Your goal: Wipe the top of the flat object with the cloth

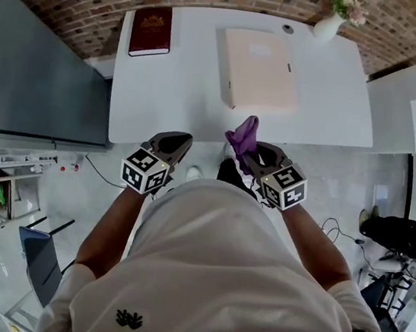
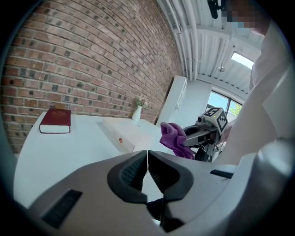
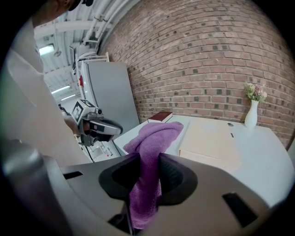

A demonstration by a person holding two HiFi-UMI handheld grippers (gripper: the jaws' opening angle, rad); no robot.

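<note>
Currently, both grippers are held in front of the person's torso, at the near edge of the white table (image 1: 164, 94). The right gripper (image 3: 150, 174) has its jaws closed on the purple cloth (image 1: 243, 134). The cloth is pinched near its middle: one bunched end stands up beyond the jaw tips toward the table, and the other end hangs down behind the pads. The left gripper (image 2: 147, 162) has its jaws fully together, tip against tip, with nothing held. The two grippers sit side by side, near each other but apart.

The flat object (image 1: 258, 70), a pale pink rectangular box, lies flat on the table toward its far side, ahead of the right gripper. The cloth is well apart from it. A dark red book (image 1: 151, 31) lies at the table's far left corner, well apart from the flat object. A white vase (image 1: 327, 26) with flowers stands near the far right corner, in front of the brick wall (image 2: 92, 60).
</note>
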